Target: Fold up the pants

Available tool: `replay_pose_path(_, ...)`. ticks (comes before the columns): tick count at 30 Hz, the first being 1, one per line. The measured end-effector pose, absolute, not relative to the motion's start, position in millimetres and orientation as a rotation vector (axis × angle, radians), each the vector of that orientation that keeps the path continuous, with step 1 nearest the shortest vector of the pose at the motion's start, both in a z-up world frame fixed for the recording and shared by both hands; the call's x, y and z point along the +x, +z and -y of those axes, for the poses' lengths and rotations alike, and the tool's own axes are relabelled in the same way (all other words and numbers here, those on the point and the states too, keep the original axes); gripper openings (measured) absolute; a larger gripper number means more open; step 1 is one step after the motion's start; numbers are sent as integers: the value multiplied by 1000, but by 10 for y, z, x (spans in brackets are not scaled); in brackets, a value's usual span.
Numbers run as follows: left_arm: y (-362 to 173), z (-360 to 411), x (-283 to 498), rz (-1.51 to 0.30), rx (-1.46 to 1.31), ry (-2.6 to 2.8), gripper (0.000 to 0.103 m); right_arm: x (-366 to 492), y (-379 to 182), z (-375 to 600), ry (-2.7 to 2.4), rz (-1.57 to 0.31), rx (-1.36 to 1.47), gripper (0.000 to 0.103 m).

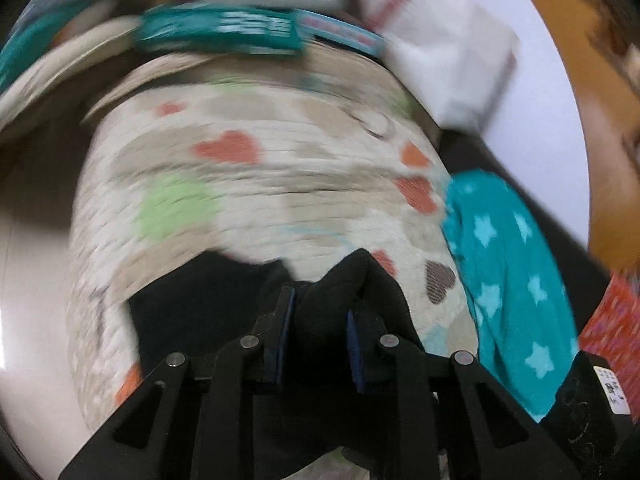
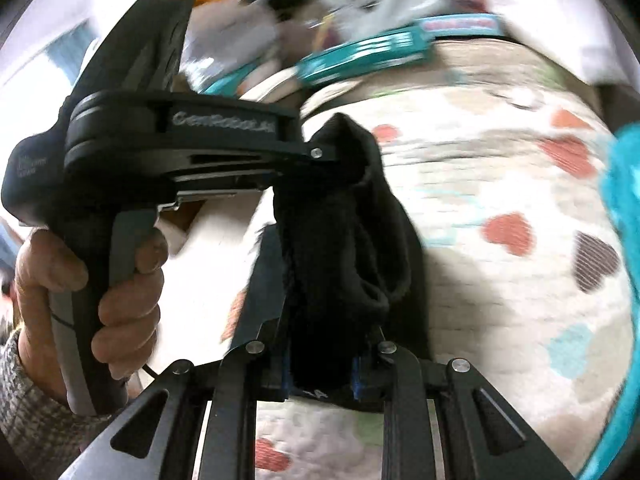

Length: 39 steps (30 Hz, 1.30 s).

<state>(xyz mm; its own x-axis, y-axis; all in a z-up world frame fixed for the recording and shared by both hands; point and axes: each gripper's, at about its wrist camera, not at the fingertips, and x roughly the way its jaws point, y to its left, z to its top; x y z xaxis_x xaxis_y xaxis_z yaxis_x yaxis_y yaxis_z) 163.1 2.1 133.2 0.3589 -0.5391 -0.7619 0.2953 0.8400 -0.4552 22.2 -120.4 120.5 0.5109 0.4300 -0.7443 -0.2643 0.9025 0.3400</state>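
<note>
We hold the left tool (image 1: 320,316) with its fingers closed on bunched black cloth. Our right tool (image 2: 320,360) is likewise clamped on black cloth. Our left hand (image 2: 100,292) wraps the left tool's handle, sleeve at the wrist.

A cream quilt (image 1: 256,184) printed with red, green and brown hearts covered the work surface. A teal star-patterned cloth (image 1: 508,280) lay against its right side. Beyond the quilt's far edge sat a teal box (image 1: 218,32) and blurred white clutter. Bright light washed the left side.
</note>
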Motion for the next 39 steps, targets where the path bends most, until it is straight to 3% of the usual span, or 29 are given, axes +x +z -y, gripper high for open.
replay_pose_path(6,738,-937,1657,-1112,-496,-413,25,318,886,383,470,-987,-71,23)
replay_pose_path(9,505,-1189,1685,-1143,-571,-369,30,257,626,127,446,-969,-263,30)
replay_pose_path(11,432,-1301,1703,-1156,-605,-364,38,150,559,21,458,-940,-370,53)
replay_pose_path(12,416,-1351,1708,-1159,-616,-353,42,109,550,-8,476,-932,-406,70)
replay_pose_path(14,391,-1430,1719,-1168,-641,-330,44,5,573,-31,503,-905,-463,77)
replay_pose_path(20,374,-1613,1576,-1160,-690,-254,47,-156,773,230,546,-897,-494,77)
replay_pose_path(28,318,-1665,1393,-1144,-740,-219,50,168,1096,1177,302,-934,-213,77)
replay_pose_path(36,272,-1666,1192,-1121,-781,-219,51,715,761,1334,251,-1096,27,77)
replay_pose_path(39,294,-1537,1144,-1098,-773,-272,56,687,645,1409,236,-1106,-9,78)
